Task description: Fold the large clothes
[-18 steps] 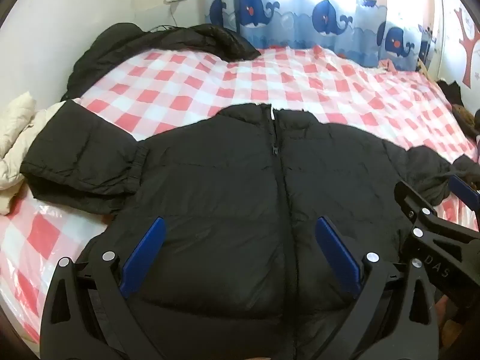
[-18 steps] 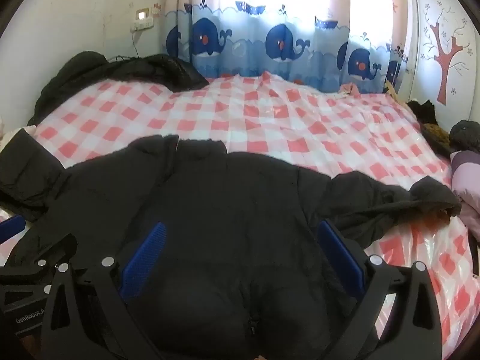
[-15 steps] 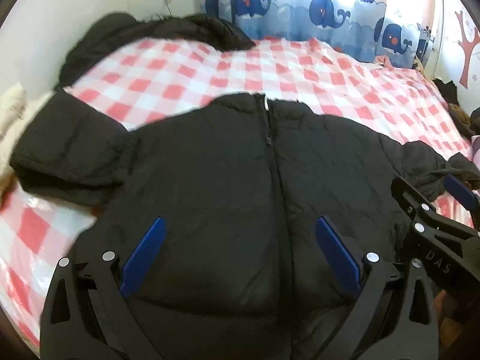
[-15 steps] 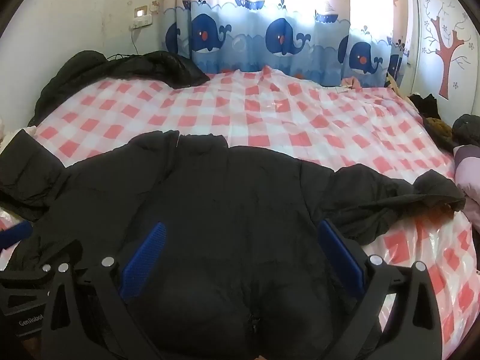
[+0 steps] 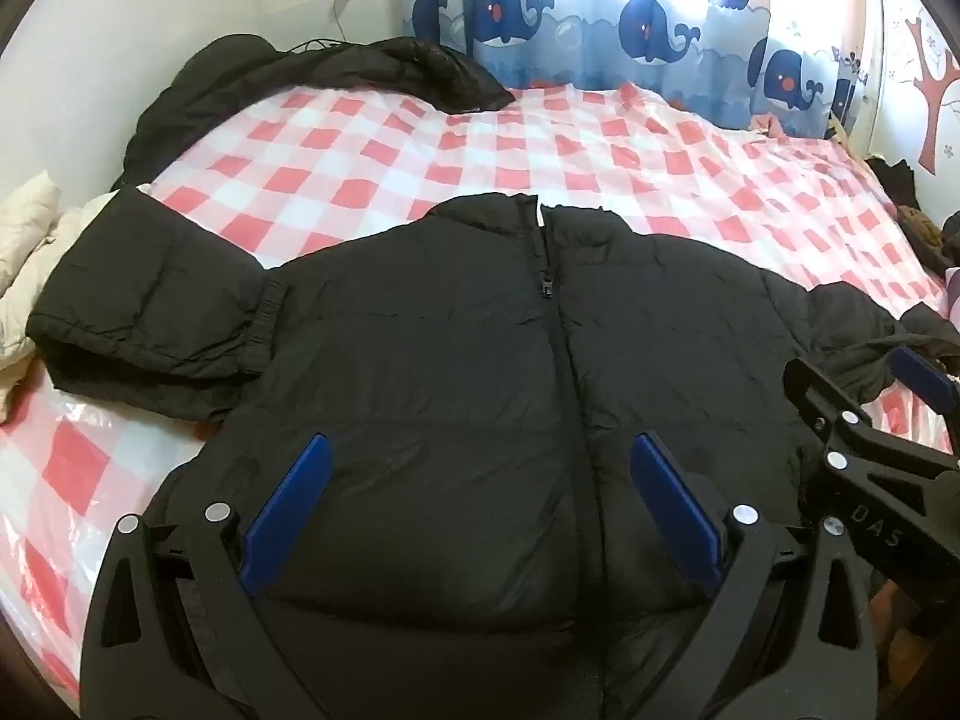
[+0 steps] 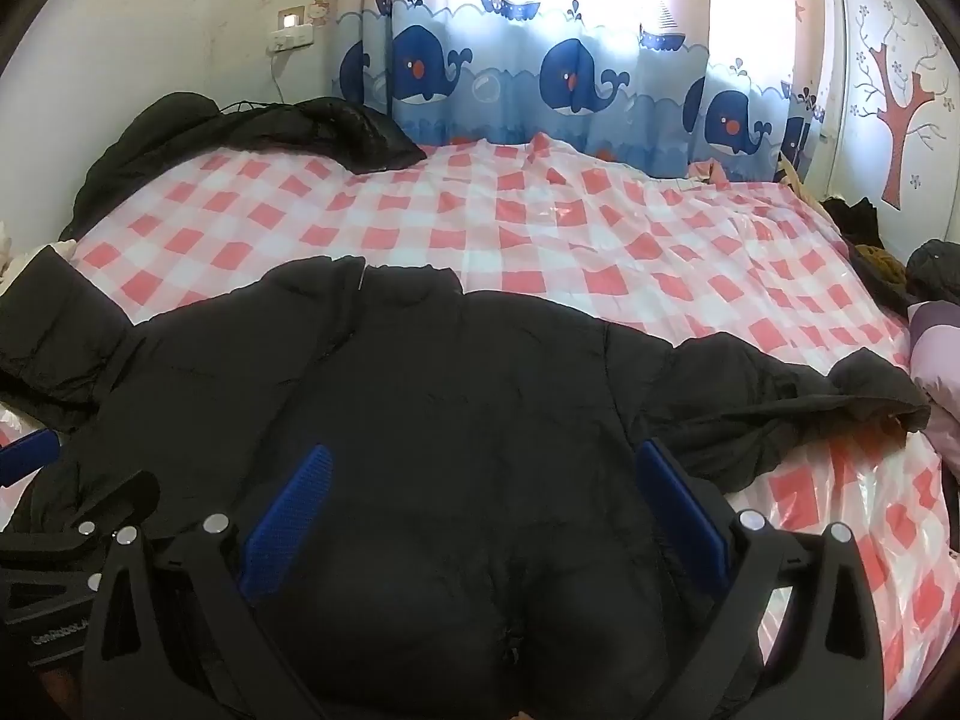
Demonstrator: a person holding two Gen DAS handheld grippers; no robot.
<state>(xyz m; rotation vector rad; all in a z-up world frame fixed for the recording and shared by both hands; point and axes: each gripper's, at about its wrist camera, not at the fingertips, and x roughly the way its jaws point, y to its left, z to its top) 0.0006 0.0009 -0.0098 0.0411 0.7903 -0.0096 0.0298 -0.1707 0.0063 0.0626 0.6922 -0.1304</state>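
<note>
A black puffer jacket (image 5: 456, 348) lies front up on the checked bed, zipper closed, collar toward the window. Its left sleeve (image 5: 150, 312) is folded in beside the body; the right sleeve (image 6: 780, 396) stretches out sideways. My left gripper (image 5: 474, 480) hovers open over the jacket's lower front, nothing between its blue pads. My right gripper (image 6: 480, 486) hangs open above the hem, to the right of the zipper, also holding nothing. Each gripper shows at the edge of the other's view: the right gripper (image 5: 888, 420) and the left gripper (image 6: 66, 516).
A red-and-white checked cover (image 5: 540, 156) spans the bed. Another black coat (image 5: 312, 78) is heaped at the far left corner. Cream bedding (image 5: 24, 252) lies at the left edge, dark clothes (image 6: 888, 252) and a lilac item (image 6: 936, 336) at the right. Whale curtains (image 6: 570, 78) hang behind.
Both views dipped toward the jacket and came back up a little. The jacket has not shifted, and both grippers stay open.
</note>
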